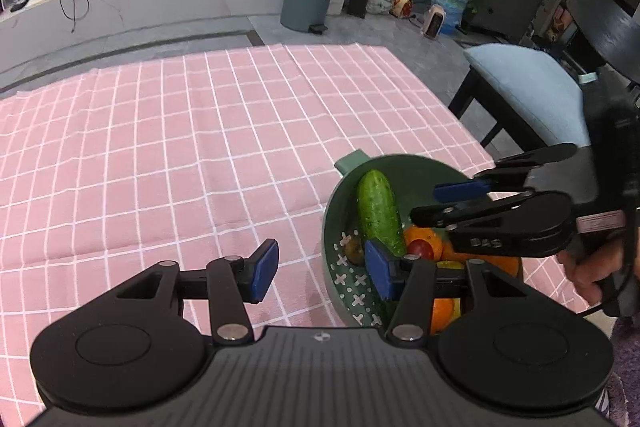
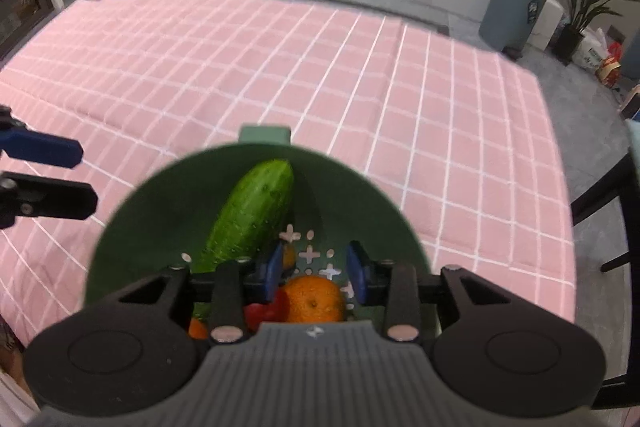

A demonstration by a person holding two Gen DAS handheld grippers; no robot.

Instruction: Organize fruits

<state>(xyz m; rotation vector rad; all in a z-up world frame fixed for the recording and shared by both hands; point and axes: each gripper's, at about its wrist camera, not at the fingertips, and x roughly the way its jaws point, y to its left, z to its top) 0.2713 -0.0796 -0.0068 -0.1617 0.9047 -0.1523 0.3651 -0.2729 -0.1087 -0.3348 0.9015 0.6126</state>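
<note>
I am looking down into a green bowl (image 2: 132, 227) sitting on the pink checked cloth (image 2: 280, 67) near the table's edge, and it is holding the produce: a cucumber (image 2: 252, 215) leaning up the wall, an orange (image 2: 316, 299) at the bottom, and a small red fruit (image 2: 264, 309) touching the orange.

My right gripper (image 2: 316, 273) is hanging over the bowl with its jaws partly apart and nothing between the blue pads; the orange is lying just below them. My left gripper (image 1: 322, 269) is standing about half open and empty too, one pad over the cloth, the other over the bowl's rim.

I am judging the orange as firm, round and fairly light, likely to roll under a loose pinch, so I am planning to take it across its widest part. The cucumber looks stiff, heavier and perhaps slick; its middle is the place to grip it, across its width. The red fruit is looking soft-skinned and is wanting a gentle squeeze.

The left view is giving me what the right cannot: the right gripper from the side, a hand (image 1: 588, 271) on its handle, a small dark brownish fruit (image 1: 354, 249) beside the cucumber's foot, and more orange fruit lower down. The right view is showing the bowl's perforated floor and how the orange sits squarely under the jaws.
</note>
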